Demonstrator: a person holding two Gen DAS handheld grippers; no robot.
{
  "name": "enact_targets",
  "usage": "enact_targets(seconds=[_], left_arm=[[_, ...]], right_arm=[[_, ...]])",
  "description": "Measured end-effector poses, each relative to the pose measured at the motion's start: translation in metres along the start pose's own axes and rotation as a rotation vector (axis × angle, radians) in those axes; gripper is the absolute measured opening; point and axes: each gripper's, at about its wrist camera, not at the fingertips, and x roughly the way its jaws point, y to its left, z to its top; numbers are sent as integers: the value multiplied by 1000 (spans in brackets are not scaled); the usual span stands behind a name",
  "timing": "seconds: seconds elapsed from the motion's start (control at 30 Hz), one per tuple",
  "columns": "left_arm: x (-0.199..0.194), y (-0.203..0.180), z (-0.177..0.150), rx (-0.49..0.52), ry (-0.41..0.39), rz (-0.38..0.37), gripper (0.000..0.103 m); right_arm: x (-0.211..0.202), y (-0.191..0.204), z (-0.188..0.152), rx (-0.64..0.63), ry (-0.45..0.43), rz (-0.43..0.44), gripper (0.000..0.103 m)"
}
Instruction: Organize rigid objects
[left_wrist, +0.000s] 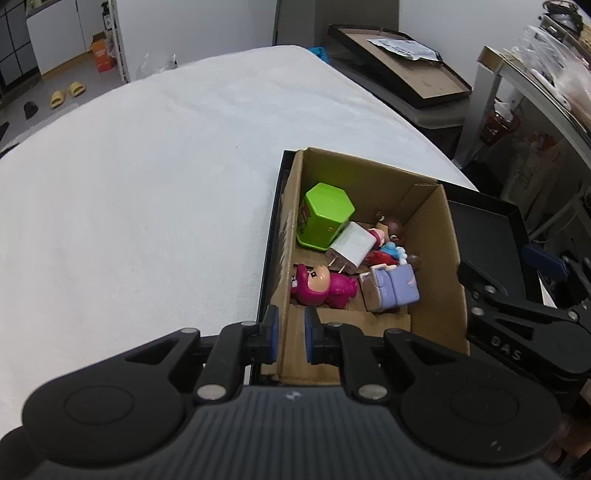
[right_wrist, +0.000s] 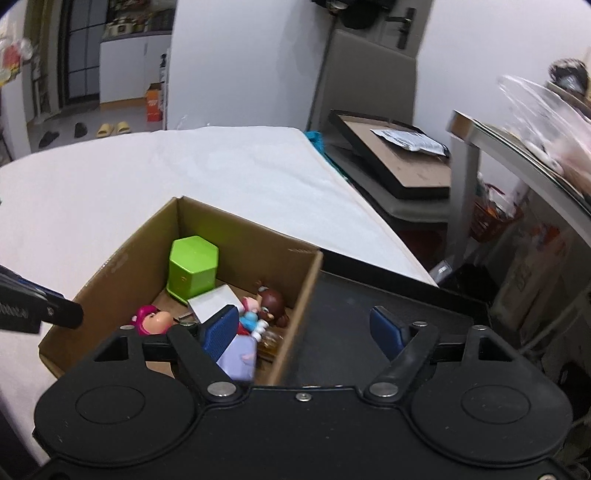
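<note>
An open cardboard box (left_wrist: 436, 258) sits in a black tray (left_wrist: 487, 229) on the white-covered table. Inside lie a green hexagonal container (left_wrist: 325, 218), a white plug charger (left_wrist: 352, 249), a pink figurine (left_wrist: 325, 286), a purple toy sofa (left_wrist: 393, 284) and a brown-haired doll (right_wrist: 271, 301). My left gripper (left_wrist: 291, 334) is shut on the box's near left wall, one blue pad on each side of it. My right gripper (right_wrist: 303, 330) is open and straddles the box's right wall (right_wrist: 295, 317). Its left pad is over the toys and its right pad over the tray (right_wrist: 369, 295); it holds nothing.
The white table top (left_wrist: 147, 184) stretches left and beyond the box. A second black tray (right_wrist: 399, 158) with cardboard and a paper packet leans on a grey stand at the back right. A cluttered metal shelf (right_wrist: 517, 147) stands at the right. Slippers (right_wrist: 112, 129) lie on the floor.
</note>
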Motion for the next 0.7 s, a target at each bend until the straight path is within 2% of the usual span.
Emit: enact_targets(seconds=[0.27, 0.43, 0.53, 0.6, 0.7], left_arm=[[-14, -6, -7, 19, 1, 9, 15], [-29, -13, -14, 38, -11, 0, 20], [-40, -19, -16, 56, -20, -8, 30], [-48, -20, -17, 63, -35, -12, 43], [-60, -22, -19, 76, -51, -15, 49]], right_arm=[[-24, -31, -21, 138, 32, -3, 80], [-48, -41, -21, 196, 6, -1, 92], [-61, -48, -22, 241, -3, 6, 96], [-69, -51, -22, 264, -8, 6, 97], [-79, -52, -24, 279, -5, 13, 102]])
